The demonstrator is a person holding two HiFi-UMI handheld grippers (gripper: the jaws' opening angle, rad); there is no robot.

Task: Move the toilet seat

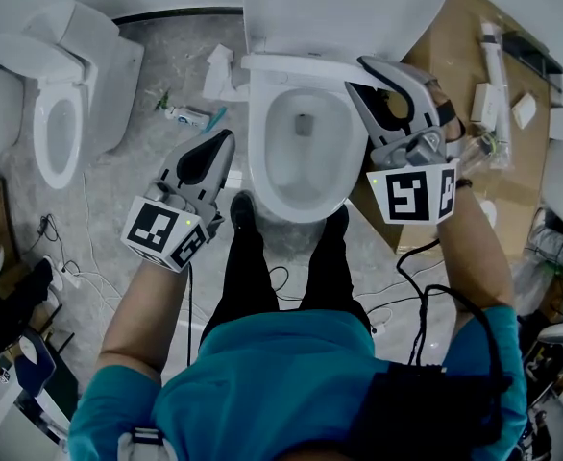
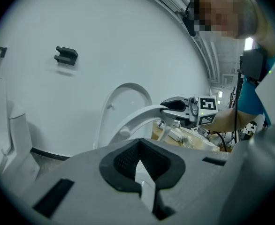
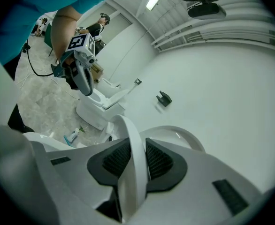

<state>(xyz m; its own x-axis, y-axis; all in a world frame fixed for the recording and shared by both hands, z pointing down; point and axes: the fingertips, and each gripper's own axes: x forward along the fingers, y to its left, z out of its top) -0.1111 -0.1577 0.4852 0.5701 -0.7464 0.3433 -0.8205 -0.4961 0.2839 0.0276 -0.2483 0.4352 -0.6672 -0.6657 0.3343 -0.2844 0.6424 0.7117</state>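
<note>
Head view: the person stands facing an open toilet, feet on the floor (image 1: 181, 75) just before the bowl (image 1: 265, 176). The lid (image 1: 349, 8) is up against the wall.

Right claw (image 1: 356, 75): at the right side of the bowl, pointing slightly downward. It is clenched on the toilet seat (image 3: 130, 139). In the right gripper view the white seat rim runs straight between the two dark pads (image 3: 158, 161), and both press on it.

Toilet seat position: the left gripper view shows it raised off the bowl, arcing from the hinge side up to the right claw, with the lid upright behind it. It is tilted, neither flat on the bowl nor against the lid.

Left claw (image 1: 227, 140): just left of the bowl and apart from it. The jaws are closed together at the tips and grip nothing. Only the toilet beyond shows through the small gap between its pads.

Surroundings:
- A second toilet (image 1: 61, 113) stands at the far left, seat down.
- A small tube (image 1: 190, 115) lies on the floor between the two toilets.
- A cardboard sheet (image 1: 464, 56) with white parts on it lies to the right.
- A dark bracket (image 2: 66, 55) is fixed to the wall.
</note>
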